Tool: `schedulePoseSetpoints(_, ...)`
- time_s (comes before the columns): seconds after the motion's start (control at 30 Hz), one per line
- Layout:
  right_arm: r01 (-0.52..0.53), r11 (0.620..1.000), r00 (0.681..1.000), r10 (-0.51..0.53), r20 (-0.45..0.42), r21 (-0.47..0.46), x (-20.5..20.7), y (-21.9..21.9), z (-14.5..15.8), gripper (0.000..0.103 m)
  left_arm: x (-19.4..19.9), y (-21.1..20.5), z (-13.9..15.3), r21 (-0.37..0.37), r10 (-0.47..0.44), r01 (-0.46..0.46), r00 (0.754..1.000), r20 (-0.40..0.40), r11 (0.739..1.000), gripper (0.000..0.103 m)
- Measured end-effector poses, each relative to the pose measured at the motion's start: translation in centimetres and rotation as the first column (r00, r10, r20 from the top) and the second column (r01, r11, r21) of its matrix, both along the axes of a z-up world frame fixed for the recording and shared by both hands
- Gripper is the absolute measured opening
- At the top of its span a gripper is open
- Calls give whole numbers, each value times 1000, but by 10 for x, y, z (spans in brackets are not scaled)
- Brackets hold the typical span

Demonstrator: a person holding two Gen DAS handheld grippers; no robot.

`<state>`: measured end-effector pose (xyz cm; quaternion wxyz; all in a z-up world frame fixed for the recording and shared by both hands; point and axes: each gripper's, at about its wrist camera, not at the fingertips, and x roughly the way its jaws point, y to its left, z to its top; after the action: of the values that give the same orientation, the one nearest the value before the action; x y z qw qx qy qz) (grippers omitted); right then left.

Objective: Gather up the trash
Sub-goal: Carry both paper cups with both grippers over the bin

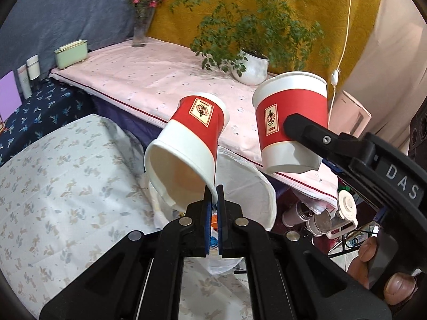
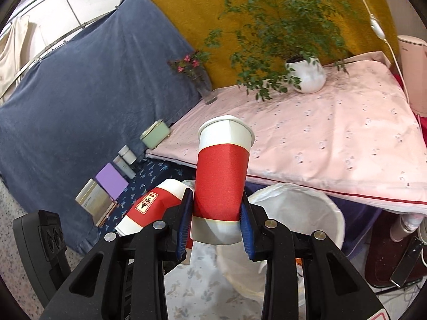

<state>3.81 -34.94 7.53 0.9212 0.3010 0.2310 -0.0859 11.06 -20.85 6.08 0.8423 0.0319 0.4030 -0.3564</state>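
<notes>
You are at the carry-to-bin step: your left hand-held gripper (image 1: 213, 196) pinches one paper cup (image 1: 186, 144) by its rim, your right hand-held gripper (image 2: 216, 222) clamps the other cup (image 2: 222, 176), both seemingly above the lined waste bin (image 2: 307, 202), so centre them, then release.

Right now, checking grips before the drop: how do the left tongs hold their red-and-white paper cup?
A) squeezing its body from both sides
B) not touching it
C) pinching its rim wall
C: the left tongs are shut on the rim wall of the tilted red-and-white paper cup, one finger inside the mouth.
</notes>
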Motion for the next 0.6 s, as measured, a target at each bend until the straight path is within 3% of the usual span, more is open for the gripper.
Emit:
schedulePoseSetpoints(0.23,33,999,999,-33,-8,5,-13,-22,-7,32,-4,-22,-10,18,-19,19,1000,-9,1000,4)
schedulePoseSetpoints(0.37,41,999,999,-41,-12,9,-16,-29,-10,32,0,-27,-14,27,-4,5,1000,-23,1000,21)
schedulePoseSetpoints(0.6,39,999,999,-38,-19,16,-9,-31,-13,32,8,-25,-17,27,25,-24,999,-34,999,26)
